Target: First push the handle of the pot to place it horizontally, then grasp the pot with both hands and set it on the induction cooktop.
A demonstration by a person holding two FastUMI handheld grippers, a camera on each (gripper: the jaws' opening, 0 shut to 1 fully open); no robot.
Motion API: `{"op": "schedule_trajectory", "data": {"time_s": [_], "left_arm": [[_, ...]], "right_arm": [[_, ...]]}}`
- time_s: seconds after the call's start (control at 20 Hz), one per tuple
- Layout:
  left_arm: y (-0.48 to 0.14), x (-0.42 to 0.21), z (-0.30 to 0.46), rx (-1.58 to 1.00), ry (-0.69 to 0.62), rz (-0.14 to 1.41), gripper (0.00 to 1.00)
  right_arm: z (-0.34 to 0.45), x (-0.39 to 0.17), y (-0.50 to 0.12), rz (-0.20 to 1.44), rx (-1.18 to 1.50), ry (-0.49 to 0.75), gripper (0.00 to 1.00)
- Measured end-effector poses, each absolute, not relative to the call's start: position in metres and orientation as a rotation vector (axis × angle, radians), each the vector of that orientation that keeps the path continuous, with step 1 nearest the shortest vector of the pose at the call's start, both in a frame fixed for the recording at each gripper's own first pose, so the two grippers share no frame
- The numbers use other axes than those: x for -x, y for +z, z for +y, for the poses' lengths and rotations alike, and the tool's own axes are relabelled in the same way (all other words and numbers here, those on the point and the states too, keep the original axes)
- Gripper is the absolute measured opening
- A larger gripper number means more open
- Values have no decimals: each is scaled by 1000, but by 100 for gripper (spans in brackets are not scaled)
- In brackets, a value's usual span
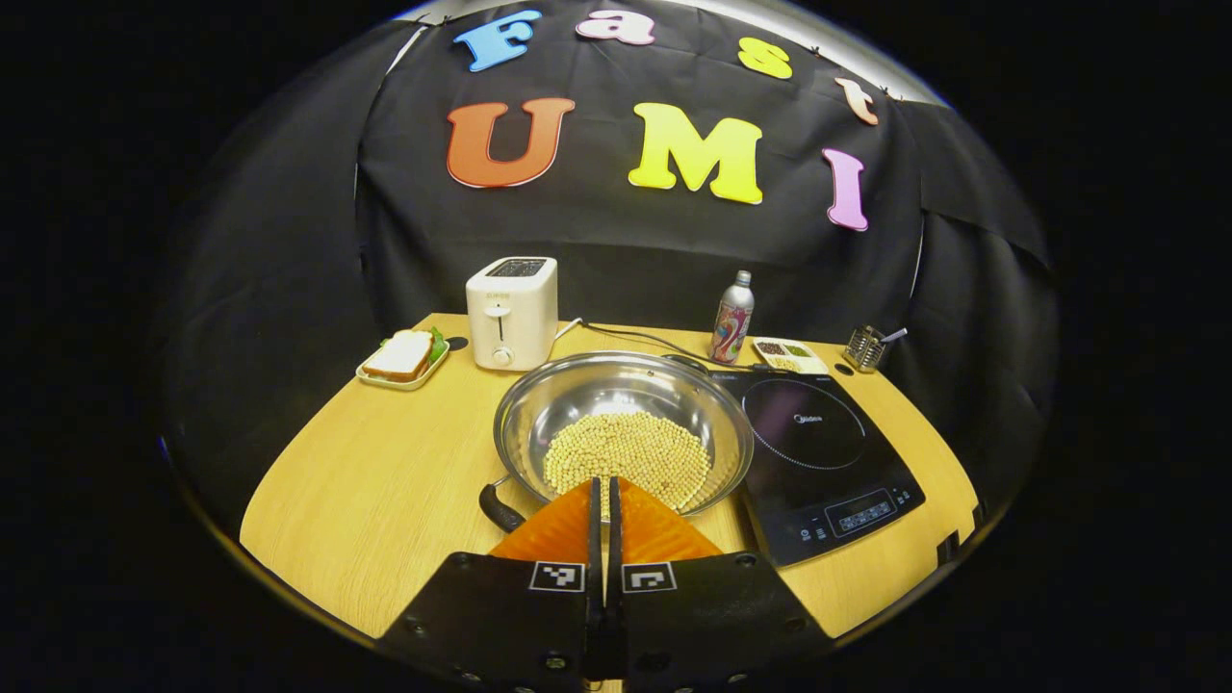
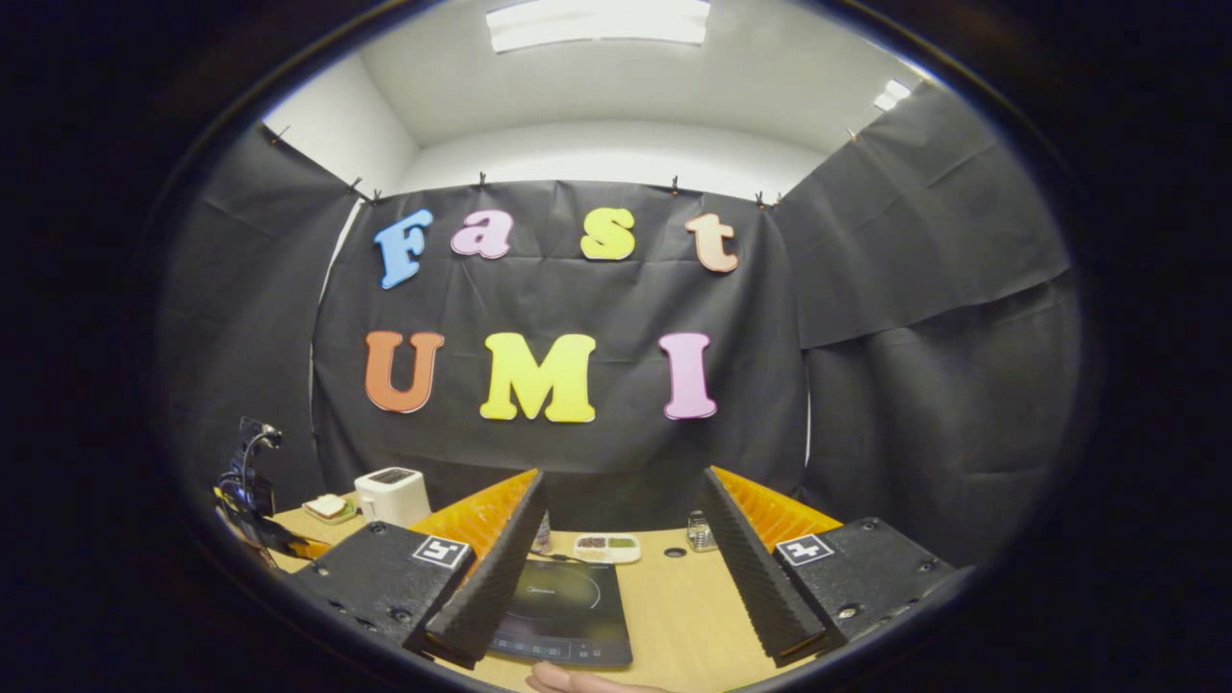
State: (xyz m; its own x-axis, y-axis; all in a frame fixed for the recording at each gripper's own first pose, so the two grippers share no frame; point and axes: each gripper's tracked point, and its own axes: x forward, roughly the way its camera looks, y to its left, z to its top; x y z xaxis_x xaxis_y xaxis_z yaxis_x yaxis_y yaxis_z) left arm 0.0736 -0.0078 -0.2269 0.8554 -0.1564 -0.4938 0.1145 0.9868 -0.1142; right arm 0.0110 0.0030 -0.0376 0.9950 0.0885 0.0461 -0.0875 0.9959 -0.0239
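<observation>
In the left gripper view we see the whole wooden table [image 1: 366, 481] from above its near edge: one steel pot [image 1: 624, 428] partly filled with pale beans [image 1: 630, 452] sits on the table just left of the one black induction cooktop [image 1: 818, 452], its rim reaching over the cooktop's left edge. One black pot handle [image 1: 500, 505] juts from the pot's near left side toward us. The left gripper [image 1: 604, 505] hangs just over the pot's near rim, its two orange fingers [image 1: 563, 529] pressed together with nothing between them. Farther back we count one white toaster [image 1: 512, 311], one sandwich on a small tray [image 1: 402, 358] to its left, one drink bottle [image 1: 732, 317], one divided dish of seasonings [image 1: 789, 355] and one small metal holder [image 1: 865, 347] at the far right. The right gripper view looks level at the booth wall from lower down. The right gripper [image 2: 621, 549] is held spread wide and empty above the cooktop [image 2: 568, 602], and a bit of a hand [image 2: 577, 681] shows at the bottom edge. Far left in this view is a dark device with cables [image 2: 252, 486], beside the toaster [image 2: 392, 496].
</observation>
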Motion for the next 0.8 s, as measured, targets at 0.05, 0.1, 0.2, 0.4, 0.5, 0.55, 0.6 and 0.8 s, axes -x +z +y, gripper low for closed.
{"op": "schedule_trajectory", "data": {"time_s": [0.05,0.1,0.2,0.4,0.5,0.55,0.6,0.8], "left_arm": [[-233,-72,-10,82,-151,540,0],[-239,-71,-13,84,-162,554,0],[-251,-68,-15,75,-170,583,0],[-278,-67,-13,66,-169,647,0],[-288,-67,-11,62,-169,675,0],[-293,-70,-9,61,-163,684,0],[-295,-73,-7,62,-158,689,0],[-302,-84,1,58,-130,711,0]], "right_arm": [[2,-13,-42,-39,18,87,96],[2,-15,-45,-33,16,90,100],[1,-19,-50,-28,17,90,100],[0,-24,-58,-16,17,91,96],[-1,-27,-61,-11,16,92,96],[-1,-29,-64,-11,15,90,96],[-2,-31,-65,-8,13,88,96],[2,-43,-77,25,10,97,96]]}}
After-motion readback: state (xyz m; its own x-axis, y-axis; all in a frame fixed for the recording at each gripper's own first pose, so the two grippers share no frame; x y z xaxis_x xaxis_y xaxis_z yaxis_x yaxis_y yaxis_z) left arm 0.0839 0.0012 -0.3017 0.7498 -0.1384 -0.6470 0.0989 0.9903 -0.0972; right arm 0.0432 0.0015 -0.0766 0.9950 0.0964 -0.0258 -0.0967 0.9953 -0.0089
